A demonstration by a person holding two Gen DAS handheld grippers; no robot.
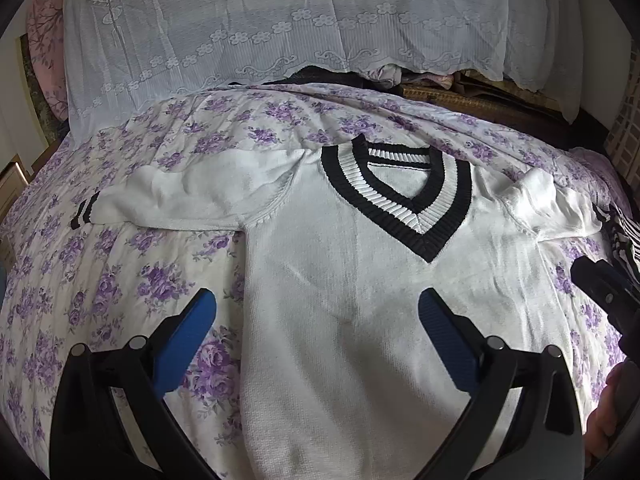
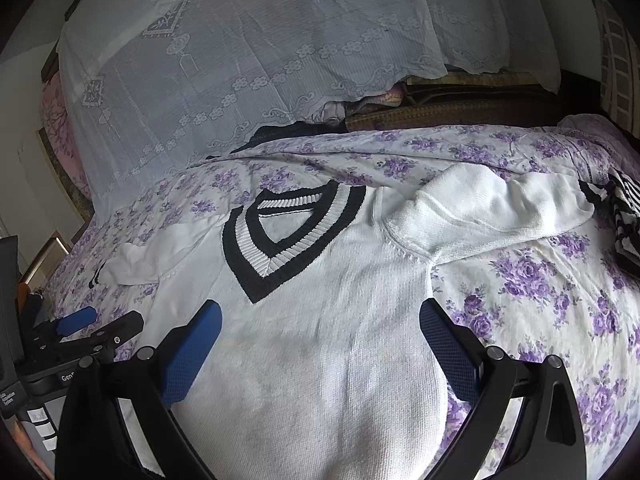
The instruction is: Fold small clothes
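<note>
Floral bedspread (image 1: 120,280) under white sweater (image 1: 340,280), beneath both wide-spread grippers: left gripper (image 1: 316,312), right gripper (image 2: 320,320).

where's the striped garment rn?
The striped garment lies at the far right edge in both views, on the floral bedspread, just past the cuff of the white sweater's right sleeve.

Open floral bedspread (image 1: 120,280) is lying free on both sides of the spread sweater (image 1: 340,280) — a striped garment (image 2: 624,220) is crowding the right sleeve's cuff, lace curtain (image 1: 280,20) closing off the far edge.
</note>
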